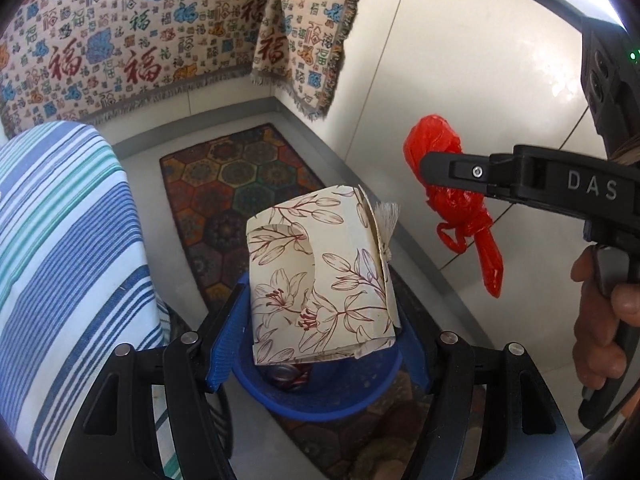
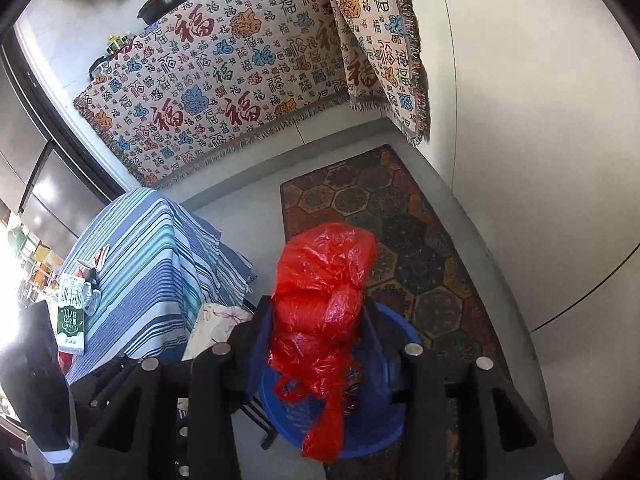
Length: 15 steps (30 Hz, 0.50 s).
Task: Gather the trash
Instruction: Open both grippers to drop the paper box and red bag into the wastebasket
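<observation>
My left gripper [image 1: 320, 320] is shut on a cream floral paper box [image 1: 320, 276] and holds it above a blue bin [image 1: 320, 400] on the floor; a crushed can [image 1: 288, 376] lies inside the bin. My right gripper [image 2: 320, 320] is shut on a crumpled red plastic bag [image 2: 324, 304], held above the same blue bin [image 2: 368, 436]. In the left wrist view the right gripper [image 1: 432, 168] reaches in from the right with the red bag [image 1: 440, 152] hanging from it. The floral box shows at the lower left of the right wrist view [image 2: 216, 324].
A blue-striped cloth covers a table [image 1: 60, 240] on the left, with a milk carton [image 2: 72, 320] on it. A patterned rug [image 2: 400, 220] lies under the bin. A patterned blanket [image 2: 224, 80] hangs on the far wall. A white wall [image 1: 480, 80] stands at right.
</observation>
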Tool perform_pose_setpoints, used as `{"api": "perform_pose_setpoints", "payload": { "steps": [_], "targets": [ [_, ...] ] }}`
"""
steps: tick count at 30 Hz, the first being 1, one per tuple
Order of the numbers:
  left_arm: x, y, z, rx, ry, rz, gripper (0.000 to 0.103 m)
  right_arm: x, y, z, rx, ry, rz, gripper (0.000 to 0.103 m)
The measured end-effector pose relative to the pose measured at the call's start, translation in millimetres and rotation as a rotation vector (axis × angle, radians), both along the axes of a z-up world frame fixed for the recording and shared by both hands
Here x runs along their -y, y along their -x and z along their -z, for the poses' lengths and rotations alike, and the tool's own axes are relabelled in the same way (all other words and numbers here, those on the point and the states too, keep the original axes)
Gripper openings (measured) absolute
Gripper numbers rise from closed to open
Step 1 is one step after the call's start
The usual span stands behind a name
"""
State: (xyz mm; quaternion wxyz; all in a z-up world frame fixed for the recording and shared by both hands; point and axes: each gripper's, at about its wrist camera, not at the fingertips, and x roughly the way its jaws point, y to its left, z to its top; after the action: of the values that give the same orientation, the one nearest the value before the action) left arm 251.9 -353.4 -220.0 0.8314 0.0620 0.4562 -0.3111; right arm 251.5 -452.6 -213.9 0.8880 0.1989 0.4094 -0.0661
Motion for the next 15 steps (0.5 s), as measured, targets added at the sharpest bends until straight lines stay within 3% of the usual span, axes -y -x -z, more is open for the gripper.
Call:
{"api": "perform_pose_setpoints", "payload": {
  "steps": [5, 9, 15],
  "targets": [
    [2.2, -3.8, 6.4, 0.0, -0.011, 0.005, 0.072, 0.1, -5.6, 1.3, 0.002, -0.006, 0.006, 0.046],
    [4.9, -7.4, 11.2, 0.01, -0.02, -0.006, 0.088, 2.5, -6.7, -1.8, 0.017, -0.007, 0.036, 0.058],
    [-4.1, -13.2, 6.8, 0.002, 0.003, -0.03, 0.088, 6.3, -1.6, -9.2, 0.052, -0.004, 0.061, 0.058]
  ]
}}
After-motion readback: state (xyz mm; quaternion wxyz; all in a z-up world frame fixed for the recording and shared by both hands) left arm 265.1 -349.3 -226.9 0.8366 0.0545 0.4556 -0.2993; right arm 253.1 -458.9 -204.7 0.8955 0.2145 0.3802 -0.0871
